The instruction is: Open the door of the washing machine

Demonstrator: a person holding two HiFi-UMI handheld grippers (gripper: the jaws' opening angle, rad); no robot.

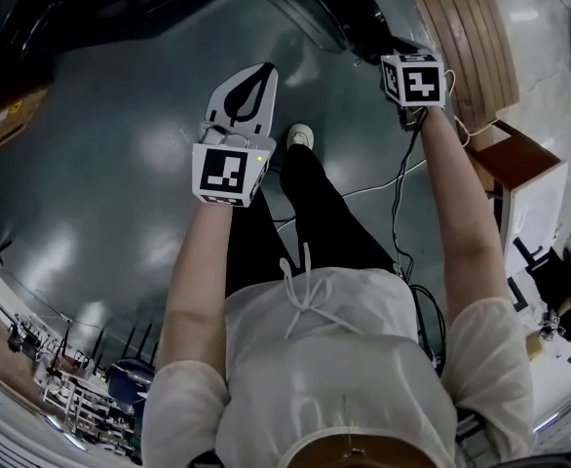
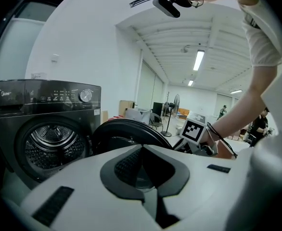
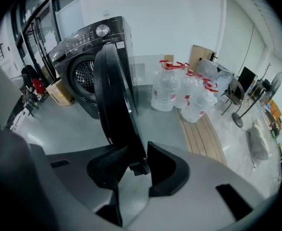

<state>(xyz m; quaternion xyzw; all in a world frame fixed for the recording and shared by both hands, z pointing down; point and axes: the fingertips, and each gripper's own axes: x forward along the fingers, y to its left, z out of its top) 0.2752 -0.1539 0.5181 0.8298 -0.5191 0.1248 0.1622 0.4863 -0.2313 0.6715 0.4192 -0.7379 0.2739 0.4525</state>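
Because a door like this swings most easily from its free edge, I have my right hand-held gripper [image 3: 137,149] pointing steeply down with its jaws closed on the rim of the door [image 3: 113,95]. One dark pad lies against each face. The jaws are only a little apart, about the thickness of that rim, and nothing else sits between them.

My left hand-held gripper [image 2: 142,147] has its jaws brought together and holds nothing. It hangs in front of the machine, apart from the door, and I judge it is parked there to keep out of the door's swing.

The door stands upright and edge-on to the right gripper view, swung well clear of the washing machine [image 3: 90,47]. In the left gripper view the drum [image 2: 52,141] lies fully exposed beside the round door. I take the opening to be as good as done, so the next move is likely a clean release. The risk there is dragging the door back if the pads catch.

Beyond the door, water bottles [image 3: 179,93] stand together on the grey floor [image 3: 59,124], just beside a slatted wooden platform [image 3: 203,134].
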